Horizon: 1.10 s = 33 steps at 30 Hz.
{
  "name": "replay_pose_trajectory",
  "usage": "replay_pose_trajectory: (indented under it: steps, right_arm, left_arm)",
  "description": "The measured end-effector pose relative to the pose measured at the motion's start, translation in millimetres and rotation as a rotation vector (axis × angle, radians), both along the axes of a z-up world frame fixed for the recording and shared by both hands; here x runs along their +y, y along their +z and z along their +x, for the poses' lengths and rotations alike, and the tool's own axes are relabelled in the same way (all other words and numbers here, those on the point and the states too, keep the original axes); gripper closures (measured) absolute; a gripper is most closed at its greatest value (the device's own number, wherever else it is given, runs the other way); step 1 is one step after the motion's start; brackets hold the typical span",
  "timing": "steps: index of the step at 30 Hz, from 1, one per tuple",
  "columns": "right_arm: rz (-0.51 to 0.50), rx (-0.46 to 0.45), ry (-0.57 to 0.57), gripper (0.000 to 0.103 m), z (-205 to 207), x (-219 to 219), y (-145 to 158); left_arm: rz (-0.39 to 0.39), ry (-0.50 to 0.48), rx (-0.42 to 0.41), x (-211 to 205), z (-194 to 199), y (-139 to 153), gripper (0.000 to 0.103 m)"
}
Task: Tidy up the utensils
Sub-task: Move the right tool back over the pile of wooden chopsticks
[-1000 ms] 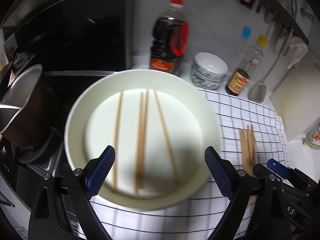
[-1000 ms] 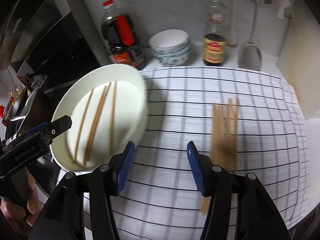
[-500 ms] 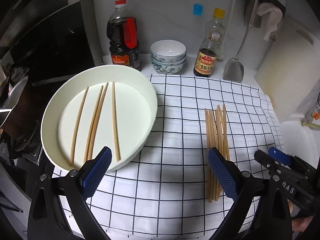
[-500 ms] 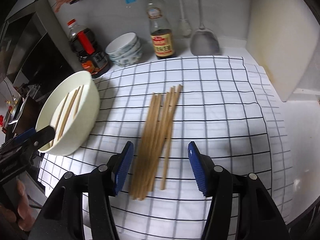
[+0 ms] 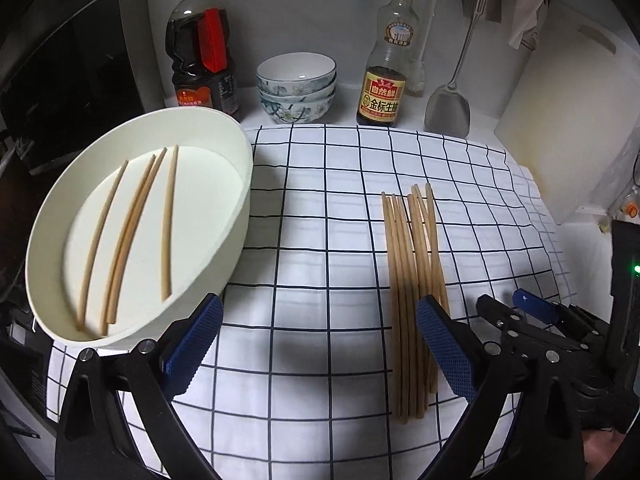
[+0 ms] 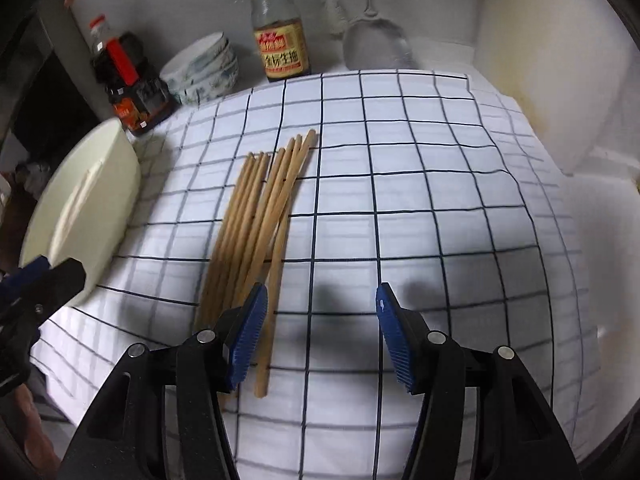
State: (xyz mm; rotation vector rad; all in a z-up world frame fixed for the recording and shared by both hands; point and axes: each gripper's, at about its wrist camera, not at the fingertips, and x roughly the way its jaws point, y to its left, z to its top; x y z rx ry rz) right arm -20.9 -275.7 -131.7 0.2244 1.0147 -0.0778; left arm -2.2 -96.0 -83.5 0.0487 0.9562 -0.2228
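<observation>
Across the frame's middle, a bundle of wooden chopsticks (image 5: 414,280) lies on the checked cloth (image 5: 320,208); four more, possibly, rest in the white dish (image 5: 236,208) at left. Left gripper (image 5: 320,344), jaws just widened, gapes empty; right gripper (image 6: 320,328) stands half-spread, pinching nothing.

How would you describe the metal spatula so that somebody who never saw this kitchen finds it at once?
Start at the checked cloth on the counter and look past its far edge to the white wall. The metal spatula leans there, right of the yellow-capped sauce bottle. It is the only flat steel blade with a long thin handle.
</observation>
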Motion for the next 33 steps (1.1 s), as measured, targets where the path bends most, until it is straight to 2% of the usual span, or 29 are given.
replay_pose_trajectory:
  steps: [7, 15, 21, 33]
  right_arm:
    - [0.019, -0.013, 0.016, 0.049, 24, 9, -15]
    - [-0.012, -0.029, 0.059, 0.048, 36, 19, -22]
    - [-0.031, -0.008, 0.091, 0.048, 33, 21, -21]
    - [-0.039, 0.002, 0.024, 0.048, 12, -7, -27]
  left_arm:
    - [0.014, -0.003, 0.015, -7, 8, -25, 0.008]
    - [0.018, 0.025, 0.039, -1, 20, -42, 0.008]
    - [0.012, 0.022, 0.047, -5, 25, -46, 0.008]
    - [0.045, -0.009, 0.071, -24, 34, -69, 0.007]
